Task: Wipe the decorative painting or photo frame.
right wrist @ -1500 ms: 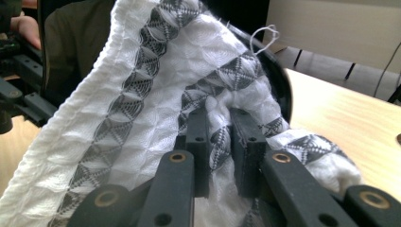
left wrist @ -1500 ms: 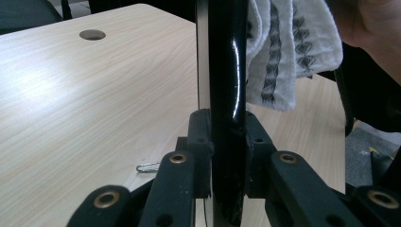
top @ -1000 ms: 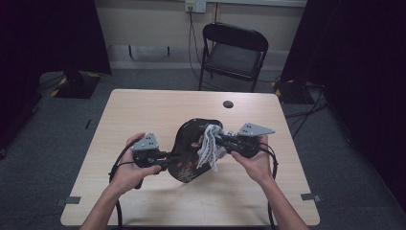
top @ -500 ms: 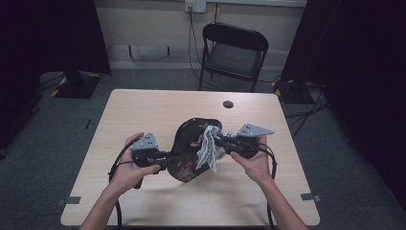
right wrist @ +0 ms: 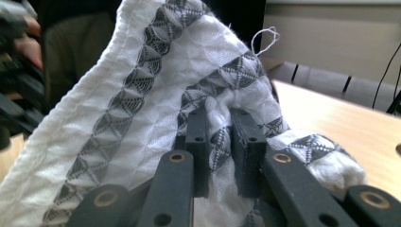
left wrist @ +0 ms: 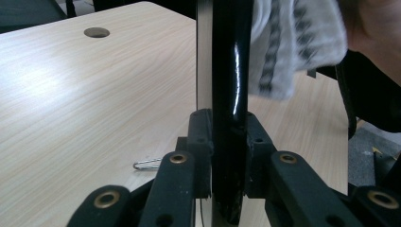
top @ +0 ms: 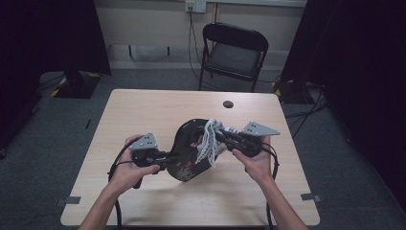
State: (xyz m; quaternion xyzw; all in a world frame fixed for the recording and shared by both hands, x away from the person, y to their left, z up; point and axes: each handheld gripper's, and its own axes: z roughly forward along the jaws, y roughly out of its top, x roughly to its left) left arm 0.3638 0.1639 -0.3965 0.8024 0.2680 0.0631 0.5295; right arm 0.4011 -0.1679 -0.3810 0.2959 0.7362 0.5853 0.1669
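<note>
Checked against a second ago: next to no change. Both hands in place, same grips, no visible shift of cloth (top: 208,146) on plate (top: 187,140). Read as mid-wipe, in a slow stroke or a pause; wiping judged not yet finished. Left claw (top: 170,156): narrow, clamped on plate rim, with plate on edge between its jaws and rising straight ahead of them. Right claw (top: 221,137): narrow, pinching a fold of cloth, with the rest draped over and past its tips and laid against plate face just ahead. From left gripper view: glossy rim edge-on, pads tight on both sides, paperclip (left wrist: 146,164) on table (left wrist: 71,94) just beside the jaws. From right gripper view: waffle weave, grey patterned bands, loose thread (right wrist: 265,35) at the top. From high view: claws at opposite sides of plate, plate tilted up off table.
</note>
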